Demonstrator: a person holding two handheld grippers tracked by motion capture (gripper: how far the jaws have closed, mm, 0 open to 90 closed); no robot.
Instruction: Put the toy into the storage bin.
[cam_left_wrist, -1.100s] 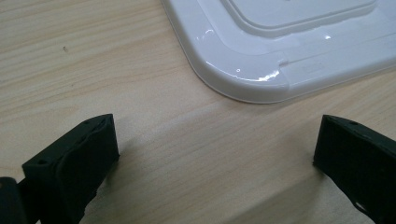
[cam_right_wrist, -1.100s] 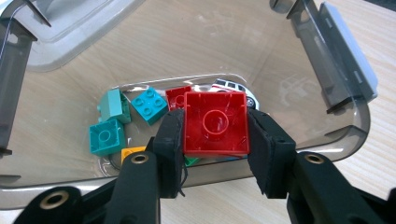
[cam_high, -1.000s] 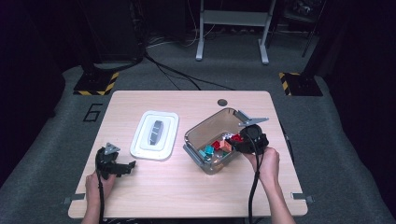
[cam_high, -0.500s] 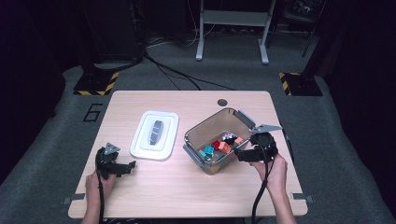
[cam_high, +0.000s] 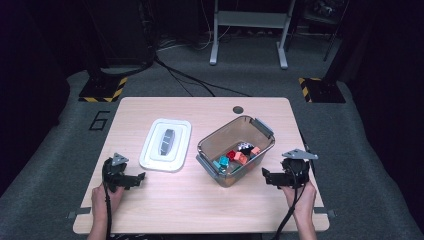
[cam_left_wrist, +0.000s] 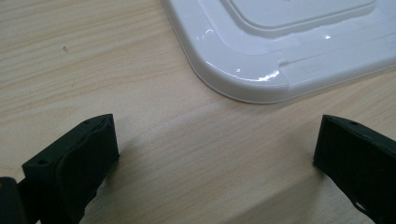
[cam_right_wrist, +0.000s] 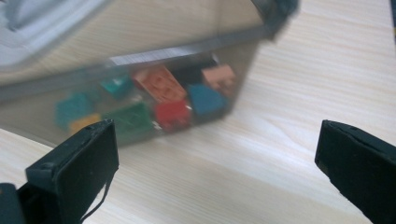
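Observation:
A clear plastic bin stands right of the table's centre, and several coloured bricks lie in its near end. Its white lid lies flat to its left. My right gripper sits low by the bin's near right corner, pointing left at it. Its jaws have just been opening and stand wide, with nothing between them. In the right gripper view the bin wall and the bricks lie just ahead. My left gripper rests open near the lid's front corner, apart from it.
The wooden table has bare room along its front edge between the two hands. A small round hole sits at the far edge. The bin's grey handle sticks out on its far right side.
My right gripper has left the bin, moving right, toward the person and down to the table beside it, and its jaws have opened wide. The left gripper has stayed put.

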